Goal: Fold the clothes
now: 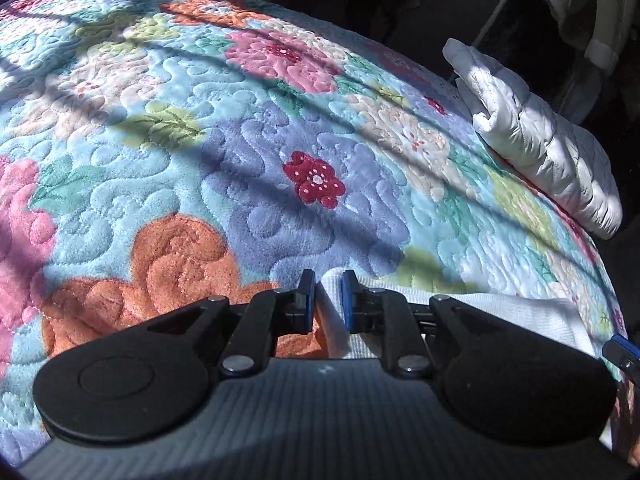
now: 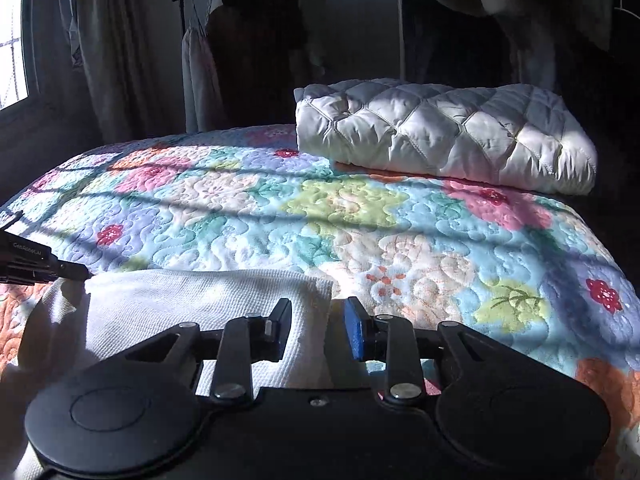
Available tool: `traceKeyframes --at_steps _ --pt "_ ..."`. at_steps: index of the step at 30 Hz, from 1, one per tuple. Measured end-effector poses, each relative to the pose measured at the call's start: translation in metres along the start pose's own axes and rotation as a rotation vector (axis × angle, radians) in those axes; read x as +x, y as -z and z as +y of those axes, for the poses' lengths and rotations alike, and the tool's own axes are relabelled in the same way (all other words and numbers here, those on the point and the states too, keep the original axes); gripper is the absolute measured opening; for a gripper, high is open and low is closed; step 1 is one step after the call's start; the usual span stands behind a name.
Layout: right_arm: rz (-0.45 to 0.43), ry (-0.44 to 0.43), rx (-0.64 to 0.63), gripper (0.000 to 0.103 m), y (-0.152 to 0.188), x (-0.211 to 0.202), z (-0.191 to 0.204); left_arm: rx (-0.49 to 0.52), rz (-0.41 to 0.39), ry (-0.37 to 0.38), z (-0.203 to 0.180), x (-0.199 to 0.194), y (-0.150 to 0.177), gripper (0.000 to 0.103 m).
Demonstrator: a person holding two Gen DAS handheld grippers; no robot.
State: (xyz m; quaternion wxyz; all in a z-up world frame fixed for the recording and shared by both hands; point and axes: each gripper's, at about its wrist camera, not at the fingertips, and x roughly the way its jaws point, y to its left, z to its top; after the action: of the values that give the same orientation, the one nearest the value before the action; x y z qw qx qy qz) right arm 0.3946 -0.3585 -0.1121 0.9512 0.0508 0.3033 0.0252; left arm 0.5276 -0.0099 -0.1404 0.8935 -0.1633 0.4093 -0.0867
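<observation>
I'm working over the bed (image 2: 420, 216), its flowered quilt spread flat and striped with window shadow, running out ahead of both tools. Far ahead and to the right of my right tool (image 2: 318, 330) a white quilted jacket (image 2: 440, 136) lies folded into a thick block at the bed's far edge; from my left tool (image 1: 327, 300) the same block sits well off to the right. Whether that one was folded in this job, I can't tell.

The white knit garment (image 2: 192, 304) is the piece in hand. It lies bunched at the near edge of the bed, right under and between the two tools, with one corner poking up just ahead of the right tool's left finger.

On the left tool the fingers stand a narrow gap apart with a ridge of the white cloth running up through that gap; I judge it clenched on the garment, though the pads don't look fully pressed home. On the right tool the fingers straddle the garment's right edge with cloth in the gap, so I judge it gripping too, loosely.

My reading: both tools have an edge of the garment, which fits either spreading it flat or carrying a fold across. The next move calls for both grips staying firm and moving level together, so the cloth keeps its tension and doesn't slip
</observation>
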Motion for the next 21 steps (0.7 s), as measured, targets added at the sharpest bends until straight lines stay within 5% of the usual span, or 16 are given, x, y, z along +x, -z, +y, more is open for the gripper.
traceKeyframes --at_steps 4,7,14,21 --pt "0.048 -0.067 0.098 0.049 0.009 -0.03 -0.008 0.045 -0.006 -0.036 -0.006 -0.017 0.005 0.023" --pt "0.1 -0.177 0.247 0.052 0.019 -0.051 -0.014 0.083 0.021 -0.072 -0.013 -0.038 0.016 0.07" --pt "0.178 -0.281 0.387 0.055 0.051 -0.089 -0.016 0.127 0.091 -0.096 -0.012 -0.093 0.078 0.071" --pt "0.261 -0.154 0.349 0.055 0.092 -0.116 -0.011 0.124 0.179 -0.162 -0.005 -0.141 0.138 0.071"
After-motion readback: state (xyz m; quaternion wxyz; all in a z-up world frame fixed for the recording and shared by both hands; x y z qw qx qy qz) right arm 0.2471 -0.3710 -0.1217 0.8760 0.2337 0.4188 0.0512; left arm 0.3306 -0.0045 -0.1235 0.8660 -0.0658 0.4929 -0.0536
